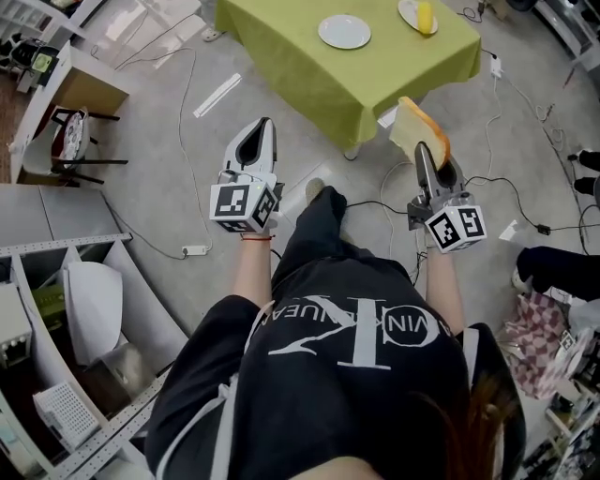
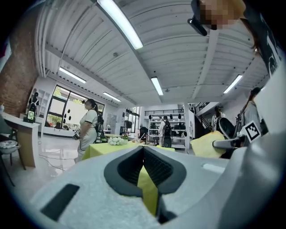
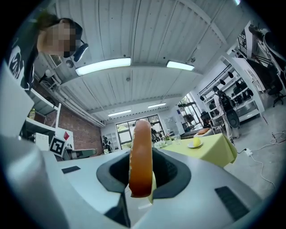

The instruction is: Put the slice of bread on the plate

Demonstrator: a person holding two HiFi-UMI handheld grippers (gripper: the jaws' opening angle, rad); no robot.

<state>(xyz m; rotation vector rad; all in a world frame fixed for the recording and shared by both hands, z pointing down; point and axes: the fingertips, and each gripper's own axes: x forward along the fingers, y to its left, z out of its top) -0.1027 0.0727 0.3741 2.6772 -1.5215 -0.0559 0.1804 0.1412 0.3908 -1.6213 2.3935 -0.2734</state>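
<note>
The left claw (image 1: 262, 127) is pressed together at its tips, pinching nothing. Through the slit behind the tips, its own view shows only green cloth. From this claw, in the head view, the empty white plate (image 1: 344, 31) lies at about 1 o'clock, well apart.

The right claw (image 1: 427, 159) is clamped on the slice of bread (image 1: 419, 129), which is in the air over the floor, short of the counter (image 1: 309, 80). The slice stands on edge between the pads. Its brown crust faces the right gripper view's camera, and its long axis in the head view runs from 5 o'clock at the pads out to 11 o'clock. From the bread the empty plate also lies at about 11 o'clock, so the slice already points roughly along the line it would have to travel. Neither claw is clearly nearer the plate, but only the right one carries anything. I judge the slice would need turning flat before release, since an edge-on drop could tip it off the rim.

The counter has a yellow-green cloth hanging over its sides. A second plate (image 1: 410, 9) at about 12 o'clock from the bread holds a yellow item (image 1: 425, 17) I cannot identify. The grey floor (image 1: 159, 103) is crossed by cables (image 1: 520, 202), with white shelving (image 1: 84, 309) at 9 o'clock of the person.
</note>
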